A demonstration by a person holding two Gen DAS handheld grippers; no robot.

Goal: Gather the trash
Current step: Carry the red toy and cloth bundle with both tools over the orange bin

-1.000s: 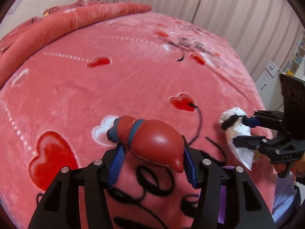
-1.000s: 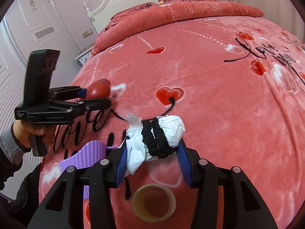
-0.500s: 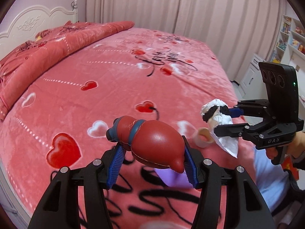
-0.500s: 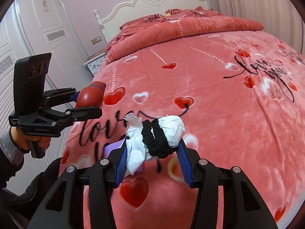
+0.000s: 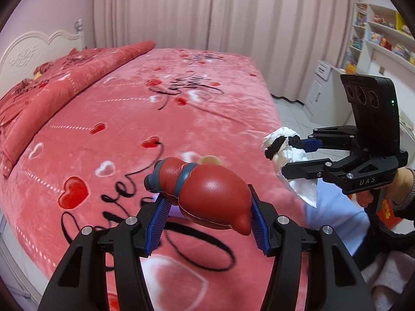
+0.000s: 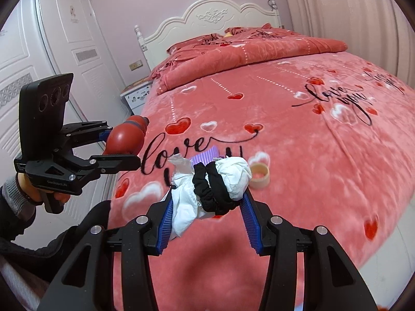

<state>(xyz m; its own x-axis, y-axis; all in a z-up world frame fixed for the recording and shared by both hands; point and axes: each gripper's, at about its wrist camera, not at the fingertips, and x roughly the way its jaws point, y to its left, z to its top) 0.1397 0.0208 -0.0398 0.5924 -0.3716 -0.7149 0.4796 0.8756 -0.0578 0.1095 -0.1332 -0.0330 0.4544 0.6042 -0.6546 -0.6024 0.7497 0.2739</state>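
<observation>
Left wrist view: the left gripper (image 5: pixel 205 223) was clamped on a glossy dark-red rubber toy with blue bands (image 5: pixel 205 194), held above the pink heart-print plush blanket (image 5: pixel 129 119). The right gripper (image 6: pixel 207 223) was clamped on a crumpled white tissue wad ringed by a black scrunchie (image 6: pixel 215 184). Compared with a second ago, both loads had come up and away from the bed. Left on the blanket: a beige tape ring (image 6: pixel 259 175) and a purple ribbed piece (image 6: pixel 207 154). Judgement: carry-off stage, two items remaining.

A bed (image 6: pixel 324 134) with a red heart-print blanket and white headboard (image 6: pixel 215 18) fills the room. Pink curtains (image 5: pixel 220 13) hang behind it. White shelves (image 5: pixel 384 33) and white doors (image 6: pixel 52 51) line the walls.
</observation>
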